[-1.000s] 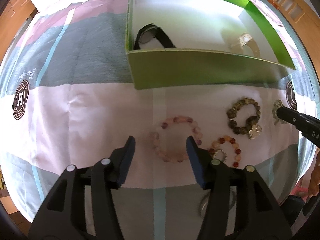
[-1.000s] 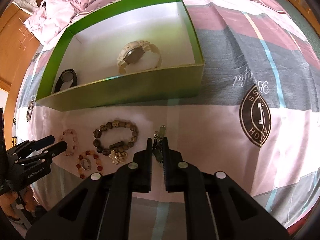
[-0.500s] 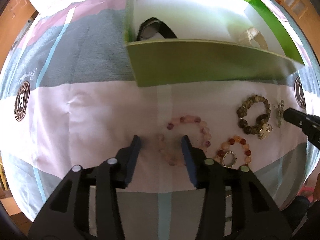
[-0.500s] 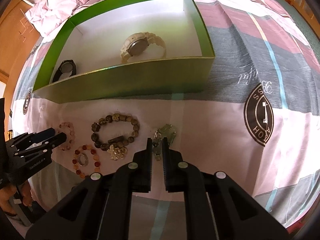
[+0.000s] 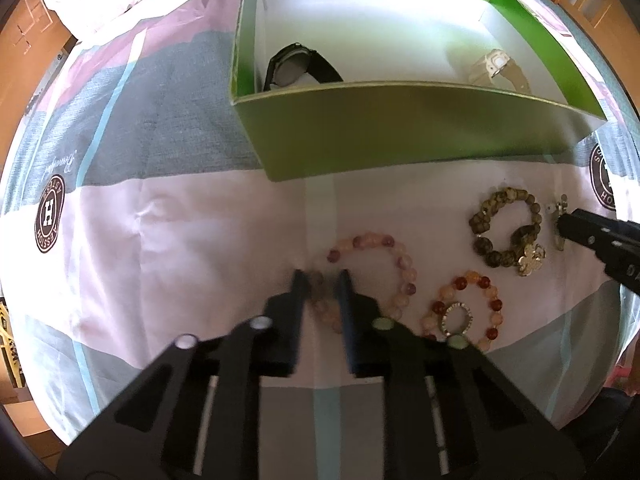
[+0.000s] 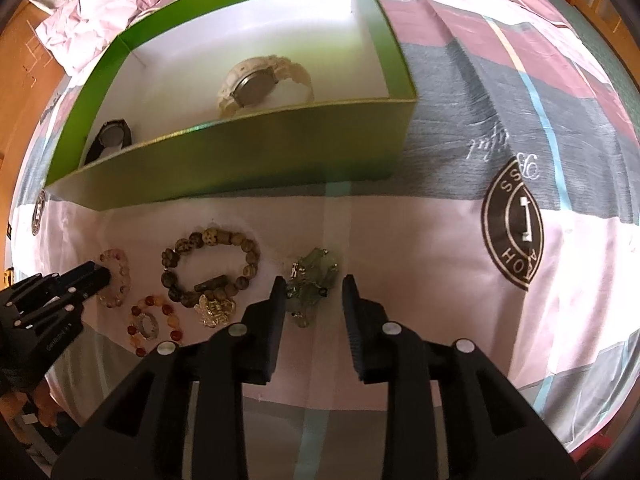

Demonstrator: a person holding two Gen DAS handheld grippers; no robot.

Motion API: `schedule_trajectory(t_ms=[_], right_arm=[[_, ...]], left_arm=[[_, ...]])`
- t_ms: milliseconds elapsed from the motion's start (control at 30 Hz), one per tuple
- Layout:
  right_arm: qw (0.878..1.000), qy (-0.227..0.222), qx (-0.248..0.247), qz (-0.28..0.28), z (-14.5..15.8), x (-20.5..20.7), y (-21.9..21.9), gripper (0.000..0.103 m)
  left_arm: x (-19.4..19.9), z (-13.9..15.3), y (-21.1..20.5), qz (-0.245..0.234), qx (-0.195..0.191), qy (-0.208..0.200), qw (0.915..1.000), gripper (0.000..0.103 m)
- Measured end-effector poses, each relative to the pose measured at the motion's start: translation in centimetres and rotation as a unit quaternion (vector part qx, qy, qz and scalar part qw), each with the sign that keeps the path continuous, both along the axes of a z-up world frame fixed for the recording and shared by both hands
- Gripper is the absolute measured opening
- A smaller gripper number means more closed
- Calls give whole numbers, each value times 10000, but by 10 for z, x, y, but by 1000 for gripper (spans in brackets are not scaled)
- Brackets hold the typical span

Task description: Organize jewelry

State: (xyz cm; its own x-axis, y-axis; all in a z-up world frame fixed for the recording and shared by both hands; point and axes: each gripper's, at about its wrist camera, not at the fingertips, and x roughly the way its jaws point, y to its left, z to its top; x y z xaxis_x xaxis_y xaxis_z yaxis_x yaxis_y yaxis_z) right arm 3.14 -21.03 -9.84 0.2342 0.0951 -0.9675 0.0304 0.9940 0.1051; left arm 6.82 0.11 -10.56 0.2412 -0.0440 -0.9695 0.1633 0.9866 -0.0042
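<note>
The work area is a bed covered by a bedsheet (image 5: 168, 248) printed in pink, grey and pale-blue bands with round brown emblems; crumpled pink bedding lies at the upper left of both views, and wooden furniture shows at the frame edges.

A green box (image 6: 256, 168) with a white interior stands in the upper half of each view. It holds a black watch (image 5: 298, 66) and a cream watch (image 6: 260, 86).

Below the box, on the pink band, lie four pieces:
- pink bead bracelet (image 5: 372, 276), pale, translucent round beads
- dark mottled bead bracelet (image 6: 210, 270) with a gold-coloured charm
- orange-red bead bracelet (image 5: 464, 310), with a silver ring (image 5: 456, 319) lying inside its loop
- green stone piece (image 6: 314, 284), irregular translucent chunks with metal fittings

The left gripper (image 5: 322, 280) has just been closing; its jaws are clamped on the pink bead bracelet at the loop's left side.

The right gripper (image 6: 314, 284) has just been opening; its jaws stand apart on either side of the green stone piece, which rests on the sheet.
</note>
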Motion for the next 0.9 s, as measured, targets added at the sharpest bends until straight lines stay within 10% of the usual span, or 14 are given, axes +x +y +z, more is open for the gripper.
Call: schedule_trajectory(t_ms=[900], right_arm=[[9998,-89,39,192,1,1,5,17]], left_arm=[[-3,18,0,-24,-197,-122,9997,8]])
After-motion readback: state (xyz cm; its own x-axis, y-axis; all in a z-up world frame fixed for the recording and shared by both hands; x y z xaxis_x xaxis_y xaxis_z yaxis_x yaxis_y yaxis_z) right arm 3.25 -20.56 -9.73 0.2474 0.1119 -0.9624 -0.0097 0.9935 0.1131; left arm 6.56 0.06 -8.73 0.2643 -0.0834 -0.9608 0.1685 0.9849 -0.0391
